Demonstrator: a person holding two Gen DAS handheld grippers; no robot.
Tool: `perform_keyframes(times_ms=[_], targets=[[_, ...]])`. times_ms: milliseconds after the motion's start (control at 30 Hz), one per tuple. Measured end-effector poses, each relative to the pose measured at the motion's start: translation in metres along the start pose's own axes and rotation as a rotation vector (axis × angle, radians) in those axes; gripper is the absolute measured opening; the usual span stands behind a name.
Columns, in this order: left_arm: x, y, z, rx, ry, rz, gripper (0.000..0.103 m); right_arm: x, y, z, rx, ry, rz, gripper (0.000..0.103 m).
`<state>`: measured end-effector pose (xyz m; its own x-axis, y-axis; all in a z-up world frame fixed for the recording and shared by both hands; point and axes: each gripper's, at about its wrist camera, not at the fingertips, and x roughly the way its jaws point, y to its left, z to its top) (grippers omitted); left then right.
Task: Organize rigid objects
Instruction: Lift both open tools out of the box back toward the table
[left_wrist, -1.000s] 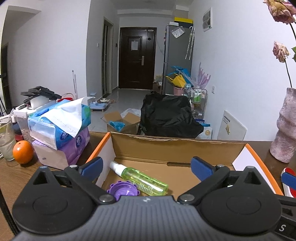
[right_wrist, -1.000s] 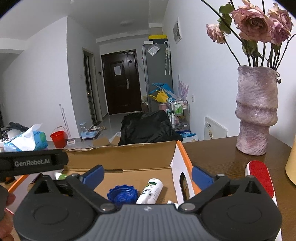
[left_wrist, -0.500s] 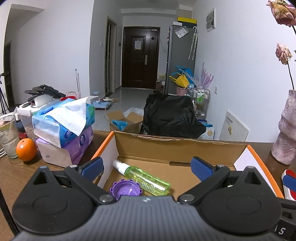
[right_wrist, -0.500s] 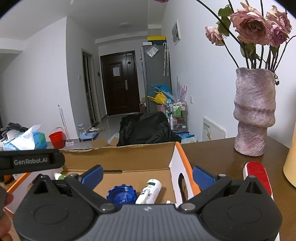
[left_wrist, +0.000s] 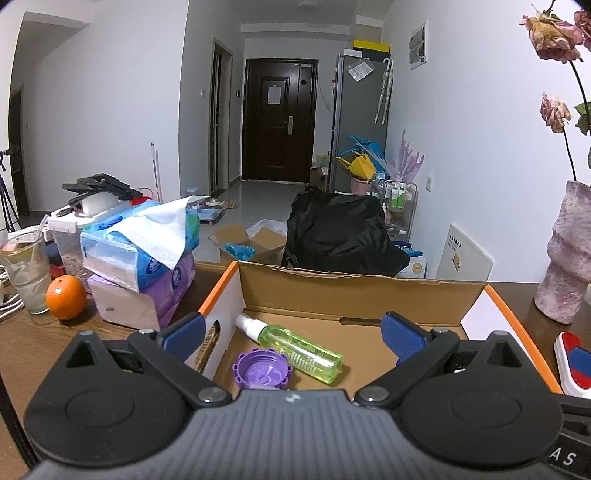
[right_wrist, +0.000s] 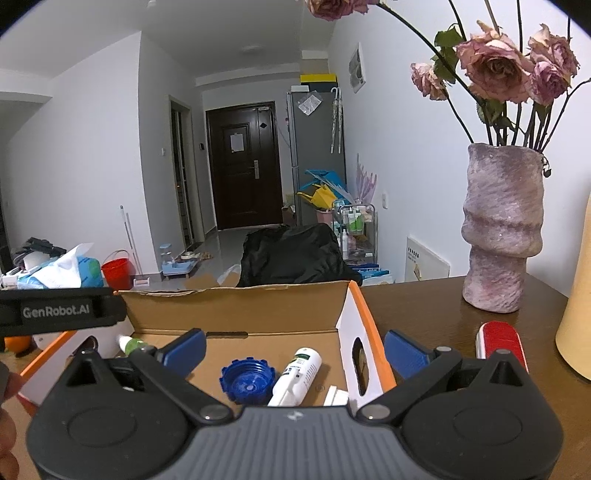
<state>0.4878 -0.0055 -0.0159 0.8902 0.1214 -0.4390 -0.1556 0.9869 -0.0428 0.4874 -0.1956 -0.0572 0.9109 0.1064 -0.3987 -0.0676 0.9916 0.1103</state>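
An open cardboard box (left_wrist: 354, 291) with orange-edged flaps sits on the brown table. Inside lie a green spray bottle (left_wrist: 295, 349) and a purple ridged cap (left_wrist: 262, 374). My left gripper (left_wrist: 291, 332) hovers open above the box's near side, nothing between its fingers. In the right wrist view the same box (right_wrist: 236, 310) holds a blue ridged cap (right_wrist: 245, 380), a white tube-shaped bottle (right_wrist: 297, 374) and a small white piece (right_wrist: 336, 395). My right gripper (right_wrist: 293, 349) is open and empty over the box's right end. A red-and-white object (right_wrist: 498, 338) lies on the table right of the box.
Stacked tissue packs (left_wrist: 144, 258), an orange (left_wrist: 65, 297) and a glass (left_wrist: 26, 277) stand left of the box. A pink vase with dried roses (right_wrist: 502, 229) stands at the right, a yellow object (right_wrist: 578, 295) at the far right edge. The left gripper's strap (right_wrist: 55, 312) crosses the right wrist view.
Both grippers have risen slightly and drawn back, so more of the box's inside shows. Both stay open and empty; the objects in the box have not moved.
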Motion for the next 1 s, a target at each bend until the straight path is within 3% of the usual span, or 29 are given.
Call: perform_keyframes(times_ms=[1000], targets=[[-0.082,0.016,-0.043,0.030,0.006,0.002,0.103,-0.087,-0.004,-0.030,-0.016,0.003,-0.027,0.103]])
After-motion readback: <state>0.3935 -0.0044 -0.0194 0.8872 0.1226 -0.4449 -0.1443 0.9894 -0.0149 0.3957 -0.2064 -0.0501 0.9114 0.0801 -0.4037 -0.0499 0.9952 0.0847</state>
